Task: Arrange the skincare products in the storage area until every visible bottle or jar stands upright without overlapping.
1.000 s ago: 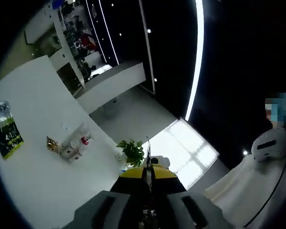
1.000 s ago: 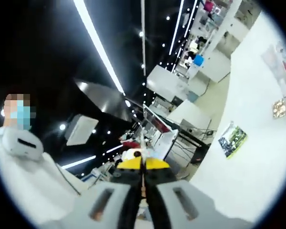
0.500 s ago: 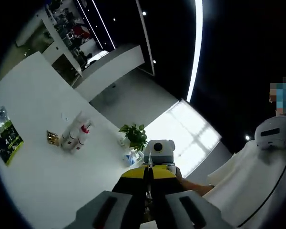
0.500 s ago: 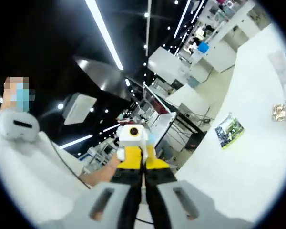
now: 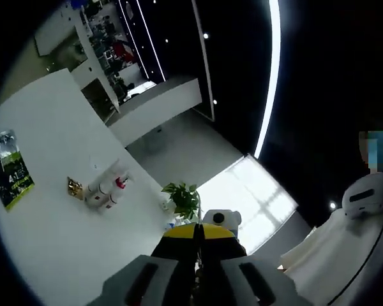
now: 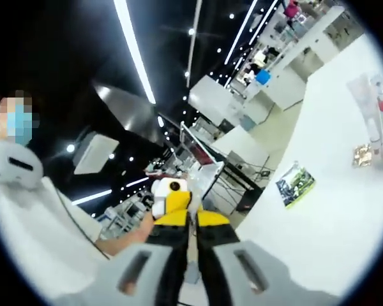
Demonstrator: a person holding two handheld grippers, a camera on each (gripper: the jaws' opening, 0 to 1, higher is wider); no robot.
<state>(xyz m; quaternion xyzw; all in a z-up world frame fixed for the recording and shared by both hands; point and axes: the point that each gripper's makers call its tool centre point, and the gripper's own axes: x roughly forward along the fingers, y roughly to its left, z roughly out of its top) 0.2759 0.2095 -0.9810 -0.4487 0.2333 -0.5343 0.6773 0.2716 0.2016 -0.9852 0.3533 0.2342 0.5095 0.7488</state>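
White bench [image 5: 45, 210], cluster of white skincare bottles [image 5: 105, 191], one red-capped, lying near its far edge beside a gold packet [image 5: 75, 187], left claw [image 5: 198, 233] and right claw [image 6: 188, 220] both pressed together, empty, raised well apart from the bottles.

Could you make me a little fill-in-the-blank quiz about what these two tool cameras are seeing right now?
1. The skincare bottles stand on a table whose top is ____ in colour.
2. One bottle has a cap coloured ____.
3. Near the table's edge in the left gripper view grows a green ____.
4. The left tool has tips coloured ____.

Missing words: white; red; plant; yellow
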